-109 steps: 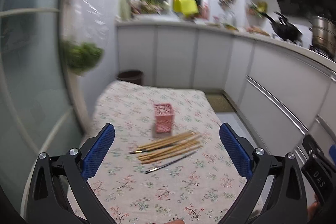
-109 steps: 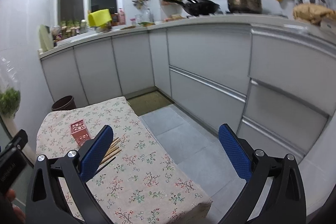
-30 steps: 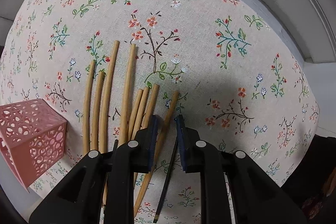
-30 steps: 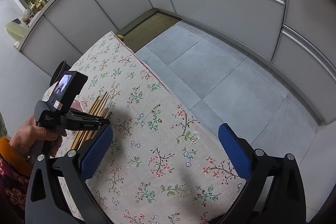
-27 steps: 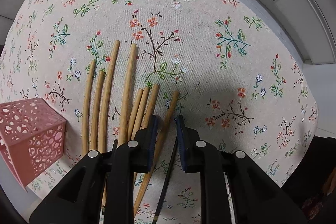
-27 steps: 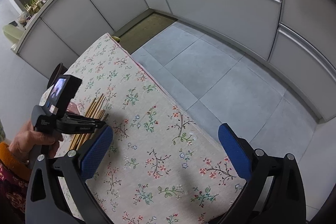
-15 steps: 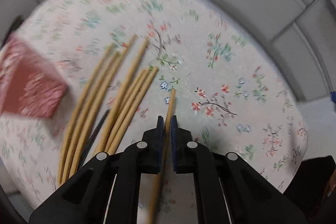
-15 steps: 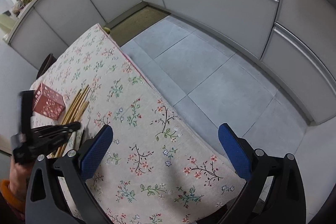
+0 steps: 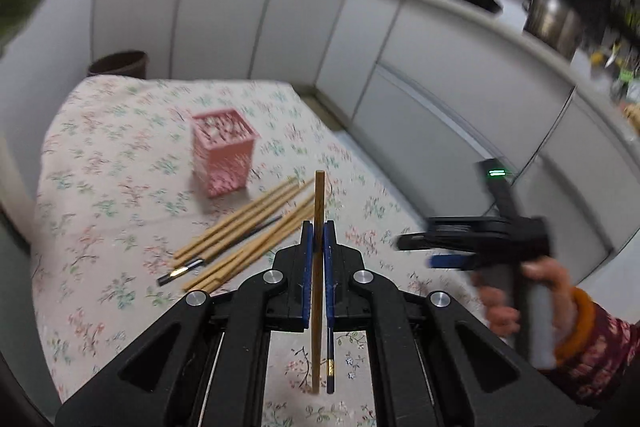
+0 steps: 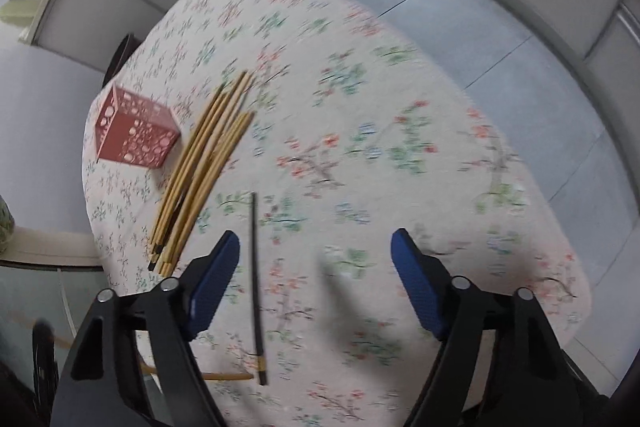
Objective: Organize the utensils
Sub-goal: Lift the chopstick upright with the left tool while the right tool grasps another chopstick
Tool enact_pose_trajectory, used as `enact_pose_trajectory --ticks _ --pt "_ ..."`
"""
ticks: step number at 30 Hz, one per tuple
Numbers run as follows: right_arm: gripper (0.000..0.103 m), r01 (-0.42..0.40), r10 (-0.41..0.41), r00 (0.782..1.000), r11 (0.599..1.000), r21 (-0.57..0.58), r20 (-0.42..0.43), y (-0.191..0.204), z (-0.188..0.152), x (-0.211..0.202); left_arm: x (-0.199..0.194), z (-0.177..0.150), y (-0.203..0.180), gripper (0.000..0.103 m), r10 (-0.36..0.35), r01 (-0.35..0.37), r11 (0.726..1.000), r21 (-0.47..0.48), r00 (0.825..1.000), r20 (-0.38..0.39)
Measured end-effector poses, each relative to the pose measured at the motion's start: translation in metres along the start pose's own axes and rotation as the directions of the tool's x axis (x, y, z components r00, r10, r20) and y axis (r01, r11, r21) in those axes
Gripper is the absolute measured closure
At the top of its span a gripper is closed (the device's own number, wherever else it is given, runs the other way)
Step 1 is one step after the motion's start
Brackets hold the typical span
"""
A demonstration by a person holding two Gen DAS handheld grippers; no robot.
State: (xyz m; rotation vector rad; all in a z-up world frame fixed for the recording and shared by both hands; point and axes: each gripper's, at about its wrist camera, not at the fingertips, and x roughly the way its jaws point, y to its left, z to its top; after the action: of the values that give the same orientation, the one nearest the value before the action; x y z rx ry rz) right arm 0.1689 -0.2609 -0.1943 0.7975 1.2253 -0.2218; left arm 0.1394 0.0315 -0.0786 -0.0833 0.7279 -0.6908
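no legible writing; wooden chopstick [image 9: 319,227] in left claw [image 9: 319,239]

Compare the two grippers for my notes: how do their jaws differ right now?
The left gripper has its jaws shut on a single wooden chopstick, lifted off the floral tablecloth. The right gripper holds nothing: its jaws stand apart, though they have just been closing, above a dark chopstick lying on the cloth. Both have blue pads on black frames.
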Motion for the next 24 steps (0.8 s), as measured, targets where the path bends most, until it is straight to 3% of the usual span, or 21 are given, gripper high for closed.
enact_pose_trajectory --ticks 2,4,5,7,10,16,24 --pt "0.033 -0.057 0.059 0.996 0.998 0.037 -0.061 0.017 0.009 0.015 -0.022 0.003 0.005 0.099 -0.005 0.005 1.000 -0.002 0.998 0.060" --pt "0.037 -0.074 0.078 0.996 0.994 0.076 -0.048 0.027 0.017 0.020 -0.037 0.003 0.008 0.099 -0.004 0.003 1.000 0.008 0.994 0.110" --pt "0.040 -0.066 0.069 0.997 0.995 0.075 -0.031 0.036 0.024 0.024 -0.048 0.006 0.009 0.099 -0.006 0.004 1.000 0.017 0.989 0.145" --pt "0.055 -0.026 0.028 0.999 0.998 0.061 -0.029 0.048 0.035 0.034 -0.063 0.008 0.009 0.099 -0.004 -0.001 1.000 0.026 0.983 0.185" --pt "0.068 0.042 -0.038 0.998 0.997 0.068 -0.053 0.059 0.053 0.055 -0.082 0.010 0.012 0.099 -0.028 0.021 0.999 0.029 0.969 0.245" --pt "0.070 0.065 -0.059 0.997 0.990 0.125 -0.048 0.066 0.087 0.073 -0.105 0.011 0.018 0.099 -0.036 0.028 0.999 0.031 0.946 0.321" --pt "0.070 0.165 -0.163 0.986 0.981 0.107 -0.028 0.087 0.108 0.089 -0.110 0.010 0.024 0.099 -0.055 0.051 0.998 0.023 0.942 0.332"
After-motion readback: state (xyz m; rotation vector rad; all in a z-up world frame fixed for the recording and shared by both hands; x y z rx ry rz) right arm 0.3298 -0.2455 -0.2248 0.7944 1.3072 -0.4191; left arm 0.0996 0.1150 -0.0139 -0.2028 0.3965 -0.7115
